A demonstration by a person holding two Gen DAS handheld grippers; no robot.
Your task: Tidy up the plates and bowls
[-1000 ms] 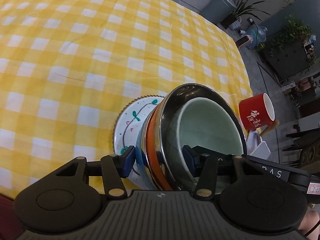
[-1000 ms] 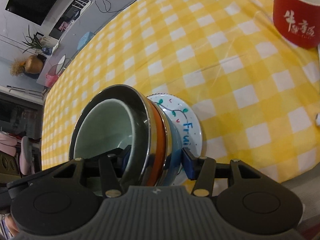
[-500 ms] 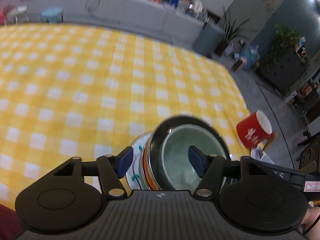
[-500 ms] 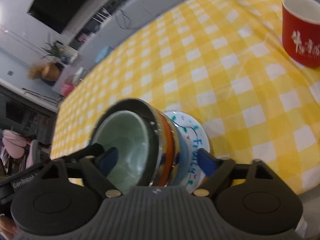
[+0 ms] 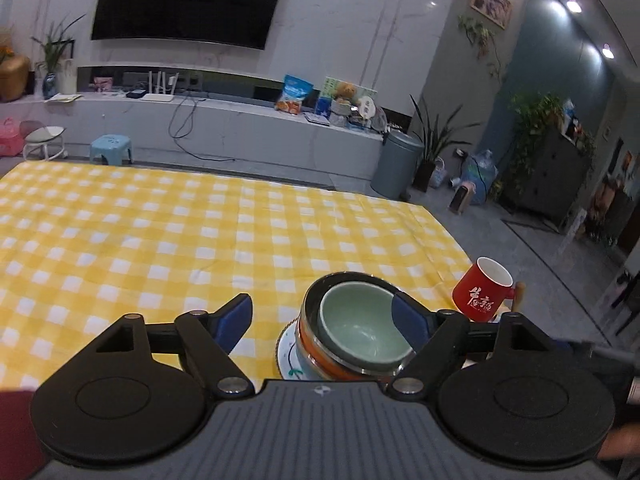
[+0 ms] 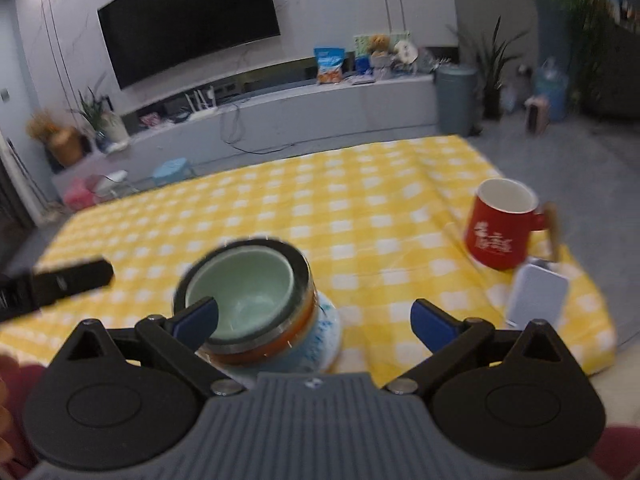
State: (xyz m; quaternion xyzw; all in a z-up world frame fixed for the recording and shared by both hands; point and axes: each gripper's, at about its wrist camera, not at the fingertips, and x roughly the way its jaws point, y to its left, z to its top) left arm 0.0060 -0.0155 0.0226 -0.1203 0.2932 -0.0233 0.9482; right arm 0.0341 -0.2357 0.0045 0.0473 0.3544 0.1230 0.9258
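both grippers open above the stacked bowls

left wrist view: my left gripper [image 5: 322, 316] stands wide open and holds nothing; its jaws have just been opening. the stack of bowls [image 5: 354, 332] sits on the yellow checked cloth [image 5: 160, 248], near the right edge. the pale green bowl [image 5: 362, 328] lies inside a metal bowl [image 5: 310, 304] with an orange band, and under them is a white plate [image 5: 286, 354]. my right blue pad crosses in front of the green bowl, but i cannot tell that it touches it. a red mug [image 5: 482, 290] stands further right.

right wrist view: this picture is blurred. my right gripper [image 6: 314, 318] is opened fully and grips nothing; its jaws have just been opening. the stack of bowls [image 6: 250, 300] is behind my left pad, apart from the right pad. the red mug [image 6: 500, 224] stands far right, and a white box [image 6: 536, 296] is just near it.
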